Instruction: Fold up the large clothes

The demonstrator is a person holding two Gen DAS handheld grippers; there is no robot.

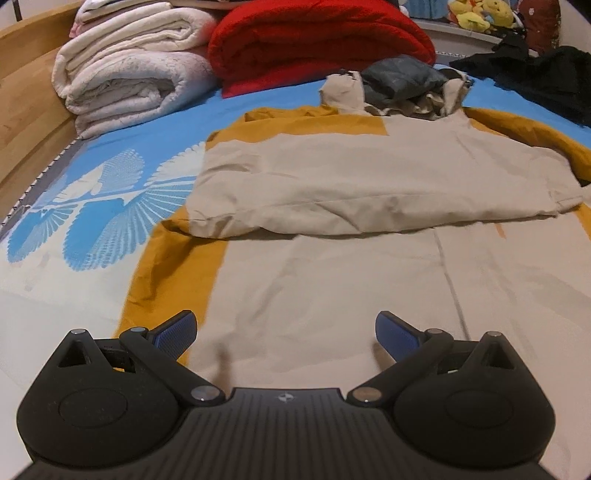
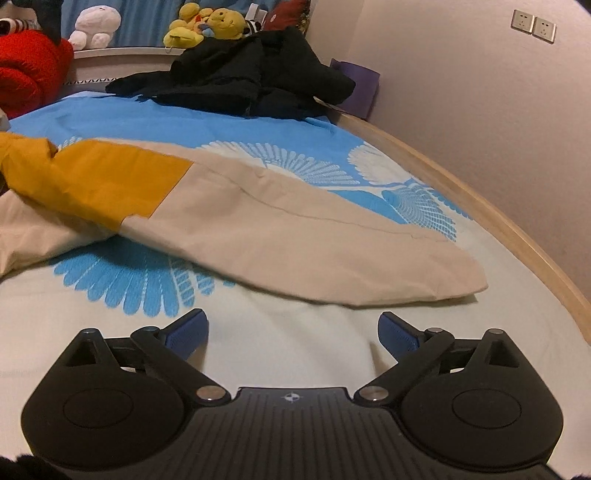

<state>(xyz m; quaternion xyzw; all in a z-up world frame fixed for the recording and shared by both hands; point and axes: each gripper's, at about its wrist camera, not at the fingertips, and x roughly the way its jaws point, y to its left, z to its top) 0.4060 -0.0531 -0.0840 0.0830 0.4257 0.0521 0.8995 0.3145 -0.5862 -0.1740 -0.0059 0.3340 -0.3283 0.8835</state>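
Note:
A large beige and mustard hooded jacket (image 1: 332,280) lies flat on the bed. One sleeve (image 1: 369,184) is folded across its chest, and its grey-lined hood (image 1: 399,88) lies at the far end. My left gripper (image 1: 286,332) is open and empty, just above the jacket's lower body. In the right wrist view the other sleeve (image 2: 295,236) stretches out to the right over the sheet, its cuff (image 2: 443,280) just ahead. My right gripper (image 2: 293,332) is open and empty, a little short of that cuff.
The bed has a blue and white feather-print sheet (image 1: 92,206) and a wooden frame (image 2: 480,210). Rolled white blankets (image 1: 129,74) and a red blanket (image 1: 317,40) lie at the far left. A black garment pile (image 2: 251,77) and plush toys (image 2: 207,26) lie at the head.

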